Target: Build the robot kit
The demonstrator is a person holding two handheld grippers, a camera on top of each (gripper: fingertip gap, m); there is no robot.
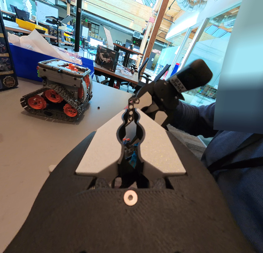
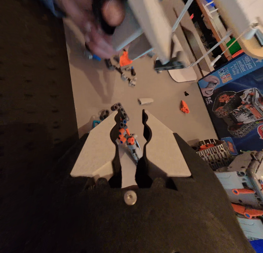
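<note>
Beam (image 1: pixel 131 110) upright in left hand-held gripper (image 1: pixel 131 113)

Right wrist view smears the hand (image 2: pixel 96 36) and parts pile (image 2: pixel 125 69) beyond reading; the tracked model (image 2: pixel 242 179) runs off the right edge.

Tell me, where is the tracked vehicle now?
In the left wrist view the tracked vehicle stands on the grey table, left of the left gripper and in front of the blue bin.
</note>
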